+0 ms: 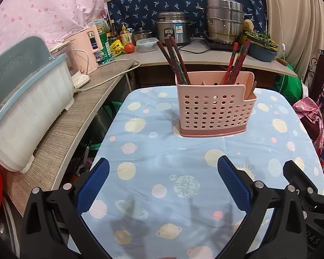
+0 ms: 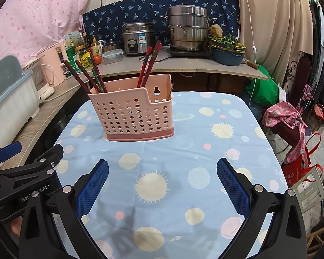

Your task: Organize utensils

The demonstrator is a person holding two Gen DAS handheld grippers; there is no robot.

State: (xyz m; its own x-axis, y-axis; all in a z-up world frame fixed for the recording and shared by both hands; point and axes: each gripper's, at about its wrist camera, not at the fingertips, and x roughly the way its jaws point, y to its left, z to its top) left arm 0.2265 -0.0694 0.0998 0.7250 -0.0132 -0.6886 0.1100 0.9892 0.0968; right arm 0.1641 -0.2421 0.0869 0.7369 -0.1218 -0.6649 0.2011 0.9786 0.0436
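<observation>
A pink perforated utensil holder [image 1: 215, 108] stands upright on the blue planet-print tablecloth [image 1: 183, 172]; it also shows in the right wrist view [image 2: 132, 114]. Dark red chopsticks lean out of its left compartment [image 1: 172, 58] and its right-hand part [image 1: 237, 62]; in the right wrist view they show at left [image 2: 84, 75] and middle [image 2: 149, 64]. A pale utensil handle [image 1: 251, 90] sits in the low right compartment. My left gripper [image 1: 163, 172] is open and empty, well short of the holder. My right gripper [image 2: 162, 172] is open and empty too.
A wooden side counter [image 1: 75, 116] at left carries a white and blue dish rack [image 1: 26, 108] and a pink appliance [image 1: 88, 49]. The back counter holds a rice cooker [image 1: 172, 30], a steel steamer pot [image 1: 223, 21] and bottles. Bags and cloth [image 2: 291, 120] lie right of the table.
</observation>
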